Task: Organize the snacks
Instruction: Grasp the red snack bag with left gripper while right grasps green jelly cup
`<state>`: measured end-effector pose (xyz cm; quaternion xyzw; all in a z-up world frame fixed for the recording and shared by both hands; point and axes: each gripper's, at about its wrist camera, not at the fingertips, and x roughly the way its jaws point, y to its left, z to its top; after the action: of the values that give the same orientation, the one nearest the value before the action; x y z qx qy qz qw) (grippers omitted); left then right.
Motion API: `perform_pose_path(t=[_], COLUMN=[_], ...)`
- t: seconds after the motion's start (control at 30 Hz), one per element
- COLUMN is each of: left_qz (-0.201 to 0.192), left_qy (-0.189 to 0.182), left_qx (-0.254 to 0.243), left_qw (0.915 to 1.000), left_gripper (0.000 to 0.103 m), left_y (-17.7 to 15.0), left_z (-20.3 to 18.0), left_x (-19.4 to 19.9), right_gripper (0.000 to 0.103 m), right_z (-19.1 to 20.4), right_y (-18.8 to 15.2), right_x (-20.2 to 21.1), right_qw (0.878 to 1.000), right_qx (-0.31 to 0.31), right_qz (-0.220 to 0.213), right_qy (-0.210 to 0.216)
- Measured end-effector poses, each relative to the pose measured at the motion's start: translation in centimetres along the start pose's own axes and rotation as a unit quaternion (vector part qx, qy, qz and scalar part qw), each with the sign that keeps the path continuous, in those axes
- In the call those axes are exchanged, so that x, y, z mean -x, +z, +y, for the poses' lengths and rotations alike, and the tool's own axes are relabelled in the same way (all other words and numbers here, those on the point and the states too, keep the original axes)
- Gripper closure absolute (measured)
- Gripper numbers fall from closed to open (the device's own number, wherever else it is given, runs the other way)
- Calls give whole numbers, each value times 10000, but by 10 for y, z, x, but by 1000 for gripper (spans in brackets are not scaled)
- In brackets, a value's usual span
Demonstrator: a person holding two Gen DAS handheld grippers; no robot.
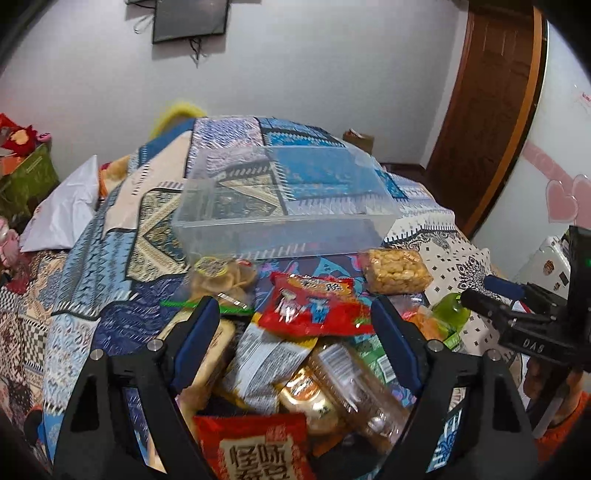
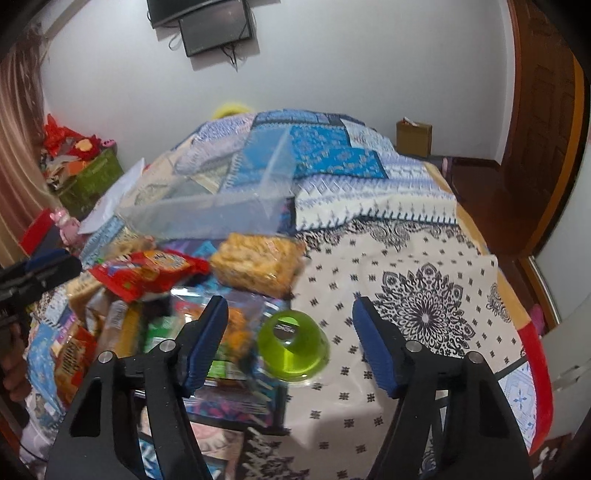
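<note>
My left tongs (image 1: 291, 325) and right tongs (image 2: 290, 332) both gape, holding nothing, over the snack pile (image 1: 295, 354) on the bed in front of the clear bin (image 1: 280, 206): light, crinkly, slippery packets, likely crushable, so pinch flat sealed edges.

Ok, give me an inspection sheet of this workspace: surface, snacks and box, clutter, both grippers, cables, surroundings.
Surface: bed under a patchwork cover.
Job's things: clear plastic box, empty; snack pile in front with a red packet, puffed-rice bar, green cup.
Clutter: white pillow at the far left.
Grippers: left gripper open over the pile; right gripper open around the green cup, pads clear.
Cables: wires dangling under the wall screen.
Surroundings: wooden door, cardboard box, green crate.
</note>
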<state>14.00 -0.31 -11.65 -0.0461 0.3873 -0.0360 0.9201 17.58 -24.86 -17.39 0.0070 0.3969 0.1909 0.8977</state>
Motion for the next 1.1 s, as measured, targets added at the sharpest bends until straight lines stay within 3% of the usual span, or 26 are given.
perform_pose_path(t=[0.33, 0.63, 1.0, 1.1], left_qz=[785, 1440, 1940, 1917], left_qy=[-156, -232, -184, -235], left_qx=[-297, -267, -406, -369], left_qw=[9963, 9889, 9800, 9805], left_gripper=[19, 19, 19, 19], left_y=[29, 29, 18, 16], left_z=[-8, -7, -11, -11], left_x=[-50, -86, -115, -117], right_gripper=[46, 53, 54, 55], right_z=[-7, -2, -7, -8], right_y=[-10, -14, -18, -19], right_x=[-15, -25, -34, -33], right_qw=[9994, 9984, 9974, 9974], right_qx=[78, 198, 73, 33], right_qz=[310, 481, 615, 586], right_qy=[124, 221, 361, 408])
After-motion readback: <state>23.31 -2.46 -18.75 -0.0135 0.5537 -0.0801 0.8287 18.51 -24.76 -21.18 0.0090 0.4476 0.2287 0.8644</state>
